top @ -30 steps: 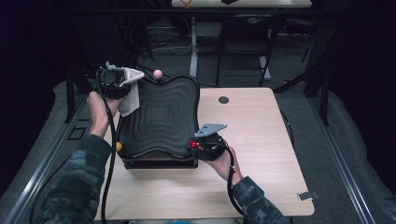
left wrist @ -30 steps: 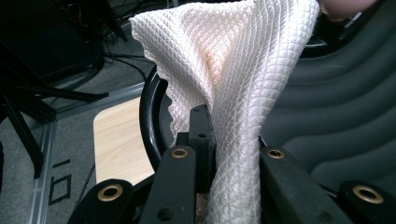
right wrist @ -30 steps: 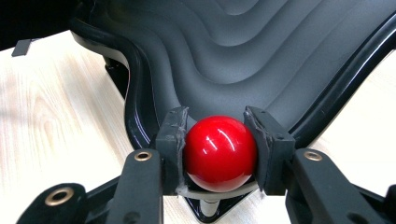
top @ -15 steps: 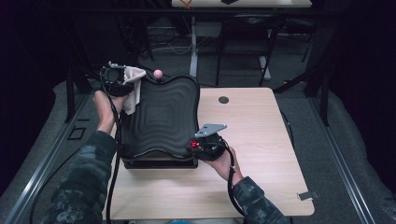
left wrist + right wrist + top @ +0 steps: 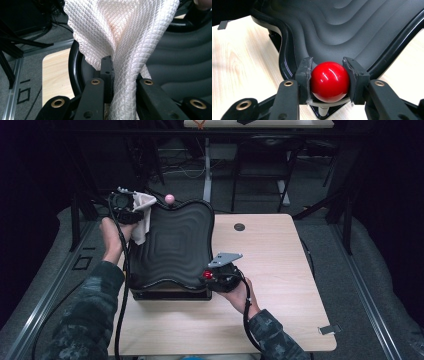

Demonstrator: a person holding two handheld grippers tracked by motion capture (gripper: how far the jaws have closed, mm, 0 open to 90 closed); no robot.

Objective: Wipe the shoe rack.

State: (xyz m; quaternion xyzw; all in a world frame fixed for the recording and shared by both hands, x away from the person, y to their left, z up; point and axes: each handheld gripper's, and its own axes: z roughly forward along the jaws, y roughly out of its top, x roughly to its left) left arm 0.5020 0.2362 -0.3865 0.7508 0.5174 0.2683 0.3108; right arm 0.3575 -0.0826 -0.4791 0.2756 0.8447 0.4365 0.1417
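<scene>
Two grippers are at work on one black wavy tray [image 5: 175, 247] that sits on a dark base toward the left side of the tabletop [image 5: 270, 270]. One white cloth [image 5: 120, 32], with a woven diamond texture, is clenched in the left gripper [image 5: 131, 206], at the far left corner of the tray; in the left gripper view the fabric bunches tight between the two black fingers [image 5: 107, 72] and fans out upward over the tray's rim. In the high view the cloth [image 5: 142, 217] hangs down from the gripper along the tray's left edge. The right gripper [image 5: 212, 276] is at the tray's near right corner, and its fingers are closed on one red ball [image 5: 329, 81] (a knob on a short stem, as far as the right gripper view shows), with a finger pressing on each side of it. The same red ball [image 5: 207, 274] shows as a small bright spot in the high view. One pink ball [image 5: 169, 198] stands at the far edge of the tray, just beside the cloth. One small dark round disc [image 5: 239, 227] lies on the tabletop near the far edge, apart from the tray. Both forearms wear camouflage sleeves, and a cable trails from each gripper toward the near edge.
</scene>
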